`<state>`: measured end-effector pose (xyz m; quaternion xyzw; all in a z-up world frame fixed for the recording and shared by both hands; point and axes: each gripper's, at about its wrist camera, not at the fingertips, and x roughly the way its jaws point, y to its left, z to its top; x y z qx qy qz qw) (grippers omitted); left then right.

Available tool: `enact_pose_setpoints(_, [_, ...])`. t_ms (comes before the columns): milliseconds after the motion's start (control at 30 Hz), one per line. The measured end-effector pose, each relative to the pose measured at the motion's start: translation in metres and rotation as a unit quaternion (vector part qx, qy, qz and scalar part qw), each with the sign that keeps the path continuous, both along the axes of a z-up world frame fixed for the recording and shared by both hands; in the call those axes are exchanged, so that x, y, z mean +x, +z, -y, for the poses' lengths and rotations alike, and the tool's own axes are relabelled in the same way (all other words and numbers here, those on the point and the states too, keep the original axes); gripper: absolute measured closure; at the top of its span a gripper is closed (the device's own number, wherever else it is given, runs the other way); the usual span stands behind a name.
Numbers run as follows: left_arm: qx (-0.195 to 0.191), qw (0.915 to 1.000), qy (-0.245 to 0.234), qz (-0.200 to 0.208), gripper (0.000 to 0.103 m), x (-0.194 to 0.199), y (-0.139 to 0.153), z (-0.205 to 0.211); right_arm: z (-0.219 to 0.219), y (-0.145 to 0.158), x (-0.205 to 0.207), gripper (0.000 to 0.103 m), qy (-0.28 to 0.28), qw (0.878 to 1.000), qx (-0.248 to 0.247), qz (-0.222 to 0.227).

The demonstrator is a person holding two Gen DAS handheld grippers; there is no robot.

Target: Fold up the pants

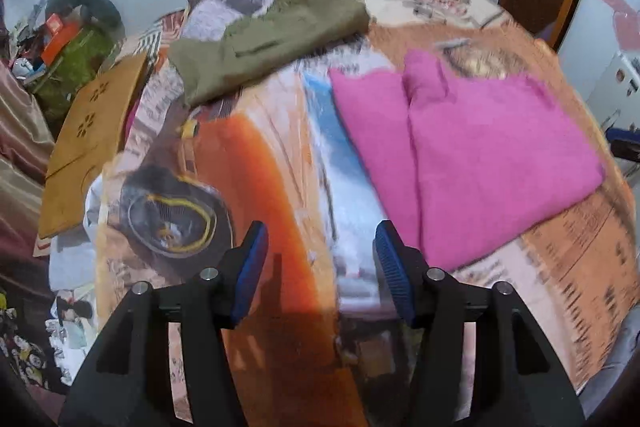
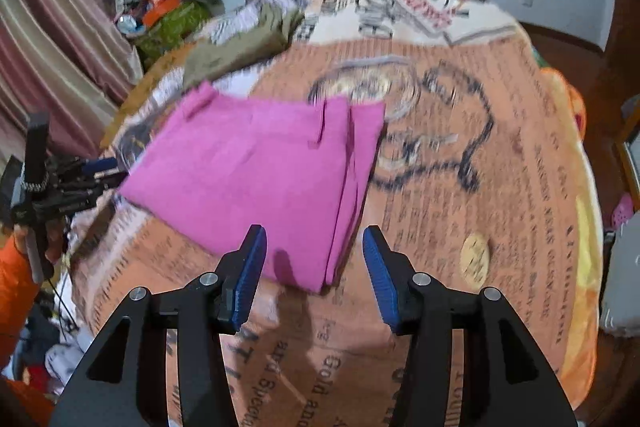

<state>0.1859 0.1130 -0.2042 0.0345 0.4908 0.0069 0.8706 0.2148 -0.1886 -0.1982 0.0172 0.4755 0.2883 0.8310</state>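
Note:
Pink pants (image 1: 472,151) lie folded flat on the printed bedspread (image 1: 280,167), to the right in the left wrist view and in the middle of the right wrist view (image 2: 256,183). My left gripper (image 1: 320,259) is open and empty, above the bedspread to the left of the pants. My right gripper (image 2: 314,263) is open and empty, just above the near corner of the pants. The left gripper also shows at the left edge of the right wrist view (image 2: 96,167).
Olive green pants (image 1: 264,39) lie folded at the far side of the bed (image 2: 500,147). A wooden board (image 1: 92,131) leans at the bed's left. A pile of clutter (image 1: 68,43) sits by the wall. Curtains (image 2: 52,47) hang at the left.

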Motion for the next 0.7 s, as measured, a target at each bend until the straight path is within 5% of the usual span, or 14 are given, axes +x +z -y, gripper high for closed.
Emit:
enact_pose_setpoints(167, [-0.047,0.9985,-0.016,0.023,0.044,0.015,0.021,0.011,-0.001,0.002,0.015,0.053,-0.014,1.000,0.000,0.007])
enact_pose_setpoints(300, [-0.068,0.9972,-0.017,0.027,0.029,0.030,0.022,0.026,-0.003,-0.010,0.025,0.051,-0.025,1.000,-0.003,-0.008])
enact_pose_setpoints(700, [-0.118,0.9916,-0.027,-0.044,0.026,0.066,-0.025,0.034,-0.003,-0.044,0.045,0.049,-0.031,0.996,0.036,-0.070])
